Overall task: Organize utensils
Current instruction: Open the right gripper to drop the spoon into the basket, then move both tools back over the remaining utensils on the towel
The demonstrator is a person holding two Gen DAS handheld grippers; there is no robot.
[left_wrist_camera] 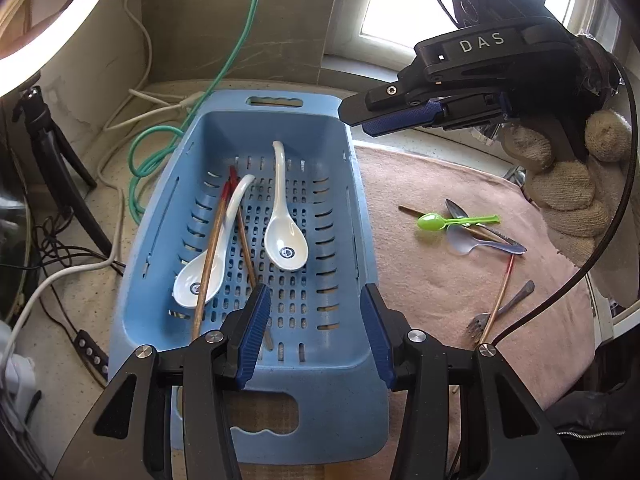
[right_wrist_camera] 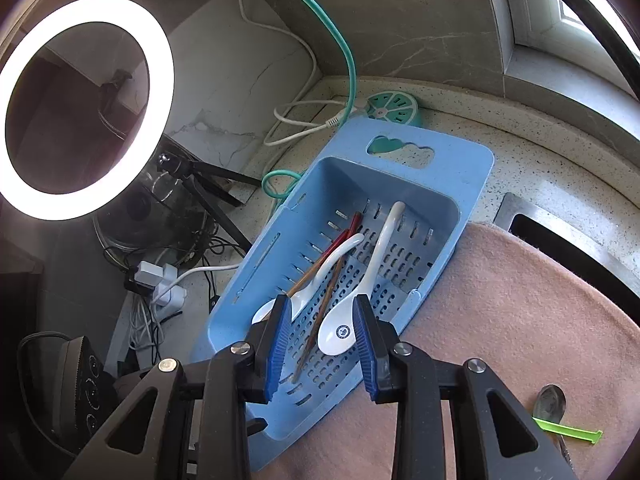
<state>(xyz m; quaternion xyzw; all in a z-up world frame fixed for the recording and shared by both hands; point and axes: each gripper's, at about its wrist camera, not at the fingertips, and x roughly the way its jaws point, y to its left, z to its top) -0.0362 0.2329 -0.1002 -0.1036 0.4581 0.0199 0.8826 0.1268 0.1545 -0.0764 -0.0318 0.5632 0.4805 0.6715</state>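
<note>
Speckled countertop (right_wrist_camera: pixel 532 152): blue basket (left_wrist_camera: pixel 340 344) holds two ceramic spoons (chopsticks too); left gripper (left_wrist_camera: pixel 316 332) and right gripper (right_wrist_camera: pixel 322 344) jaws spread, empty.

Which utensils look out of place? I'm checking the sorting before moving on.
Several lie loose in a crossed heap on the pink towel: green plastic spoon, clear plastic spoon, metal spoon, fork, one red-tipped chopstick. Its likely mates already lie in the blue basket with two white soup spoons.
</note>
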